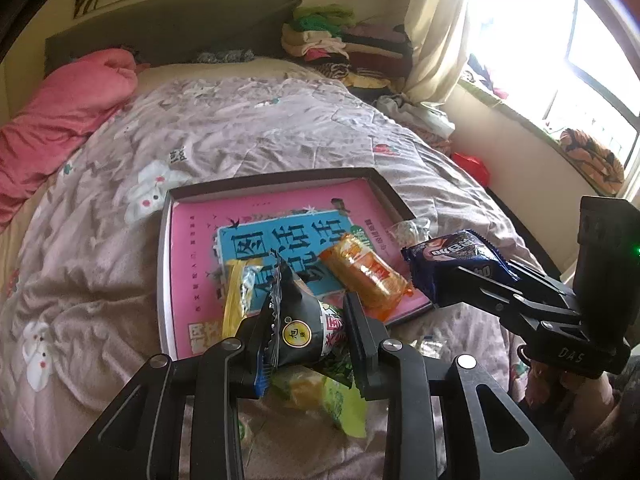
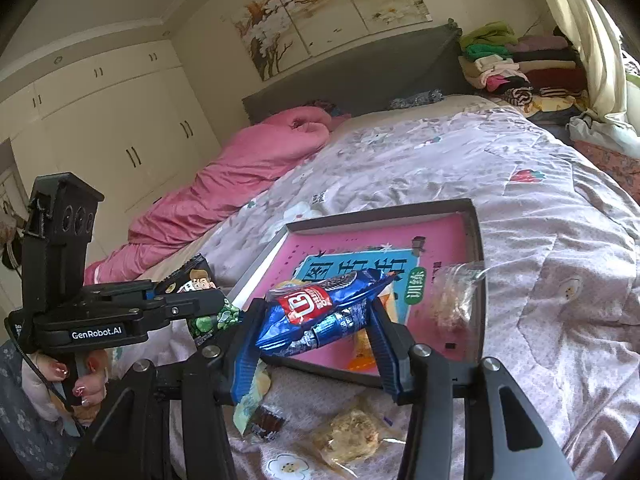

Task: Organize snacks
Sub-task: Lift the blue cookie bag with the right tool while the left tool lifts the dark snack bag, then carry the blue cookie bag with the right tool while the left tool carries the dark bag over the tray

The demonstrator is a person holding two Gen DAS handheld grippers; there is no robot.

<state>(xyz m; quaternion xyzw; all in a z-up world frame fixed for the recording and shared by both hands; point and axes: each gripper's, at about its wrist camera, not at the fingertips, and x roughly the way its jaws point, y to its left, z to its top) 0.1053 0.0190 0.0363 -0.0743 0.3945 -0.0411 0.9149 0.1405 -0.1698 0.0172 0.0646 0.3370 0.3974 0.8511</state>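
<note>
A shallow box [image 1: 280, 179] with a pink and blue printed bottom lies on the bed; it also shows in the right wrist view [image 2: 478, 240]. My left gripper [image 1: 310, 340] is shut on a black snack packet [image 1: 296, 320] above the box's near edge. My right gripper [image 2: 316, 328] is shut on a blue cookie packet [image 2: 320, 304], seen from the left wrist view [image 1: 456, 256] by the box's right side. An orange packet [image 1: 366, 272] and a yellow packet [image 1: 236, 292] lie in the box. A clear bag [image 2: 452, 300] lies at its right edge.
Loose snacks lie on the quilt before the box: a green-yellow packet [image 1: 340, 400], a clear pastry bag [image 2: 352, 436], a small brown sweet [image 2: 268, 420]. A pink duvet [image 1: 60, 120] lies at the left, folded clothes [image 1: 352, 48] at the headboard, a window at the right.
</note>
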